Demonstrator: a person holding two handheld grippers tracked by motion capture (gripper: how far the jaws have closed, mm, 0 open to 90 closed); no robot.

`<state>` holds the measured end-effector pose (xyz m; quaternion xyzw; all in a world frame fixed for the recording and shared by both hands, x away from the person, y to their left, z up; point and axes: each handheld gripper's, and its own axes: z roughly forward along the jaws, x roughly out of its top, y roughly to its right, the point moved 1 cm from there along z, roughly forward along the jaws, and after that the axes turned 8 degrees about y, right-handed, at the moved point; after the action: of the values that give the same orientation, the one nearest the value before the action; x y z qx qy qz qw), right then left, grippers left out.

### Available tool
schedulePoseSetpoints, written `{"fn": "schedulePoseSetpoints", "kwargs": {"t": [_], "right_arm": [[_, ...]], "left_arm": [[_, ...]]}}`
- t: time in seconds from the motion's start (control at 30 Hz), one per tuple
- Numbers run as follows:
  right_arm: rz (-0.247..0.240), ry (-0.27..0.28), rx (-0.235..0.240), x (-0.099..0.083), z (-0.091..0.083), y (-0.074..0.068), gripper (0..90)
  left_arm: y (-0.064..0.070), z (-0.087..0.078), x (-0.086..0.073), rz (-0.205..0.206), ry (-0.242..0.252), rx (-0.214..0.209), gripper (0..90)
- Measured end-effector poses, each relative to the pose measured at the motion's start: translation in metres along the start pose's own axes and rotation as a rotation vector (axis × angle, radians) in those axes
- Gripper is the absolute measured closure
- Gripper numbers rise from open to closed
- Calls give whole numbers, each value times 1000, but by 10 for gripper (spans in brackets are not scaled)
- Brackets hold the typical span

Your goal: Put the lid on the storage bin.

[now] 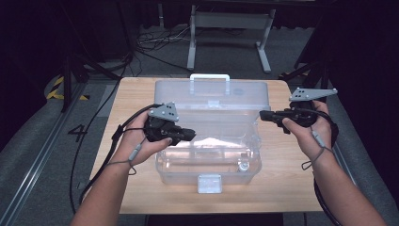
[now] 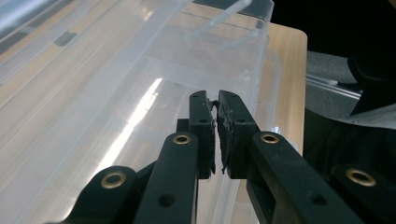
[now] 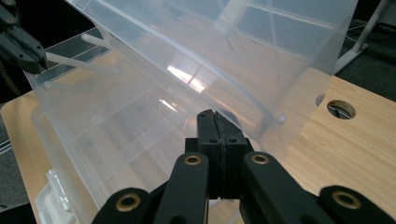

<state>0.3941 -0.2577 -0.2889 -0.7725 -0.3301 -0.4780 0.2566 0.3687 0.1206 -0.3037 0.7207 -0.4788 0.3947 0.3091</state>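
A single legible character, the numeral "4" (image 1: 77,133), was marked in dark paint on the grey floor (image 1: 42,141) to the left of the table (image 1: 131,94) in the high view. Yellow-and-black hazard striping (image 1: 57,88), a sign rather than a text, lay on the floor beyond that numeral. A round embossed mark (image 1: 239,92) on the lid of the clear plastic box (image 1: 211,101) was too faint to be read.

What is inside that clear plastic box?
The clear plastic box looks mostly empty; one small pale object sits near its front right corner. The left gripper covers part of the interior.
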Motion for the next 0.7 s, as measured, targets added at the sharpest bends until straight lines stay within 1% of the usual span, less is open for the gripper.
{"fn": "schedulePoseSetpoints", "kwargs": {"t": [0.03,0.27,0.33,0.37,0.4,0.47,0.6,0.7], "right_arm": [[0,0,0,0,0,0,900],[-3,0,2,-2,-1,-1,900],[-4,1,2,-2,-1,-1,900],[-6,2,3,-3,-1,-1,900],[-6,2,3,-3,-1,-1,900],[-7,-1,4,-3,-1,-2,900],[-10,1,6,-5,-2,-2,900],[-11,4,7,-6,-2,-3,900]], "left_arm": [[0,0,0,0,0,0,848],[-9,-20,-8,-53,42,67,863],[-11,-24,-10,-62,54,80,868],[-12,-28,-11,-69,58,94,869],[-12,-28,-11,-69,58,94,874],[-14,-34,-14,-81,74,112,879],[-17,-43,-20,-106,89,154,895],[-20,-49,-24,-120,101,174,898]]}}
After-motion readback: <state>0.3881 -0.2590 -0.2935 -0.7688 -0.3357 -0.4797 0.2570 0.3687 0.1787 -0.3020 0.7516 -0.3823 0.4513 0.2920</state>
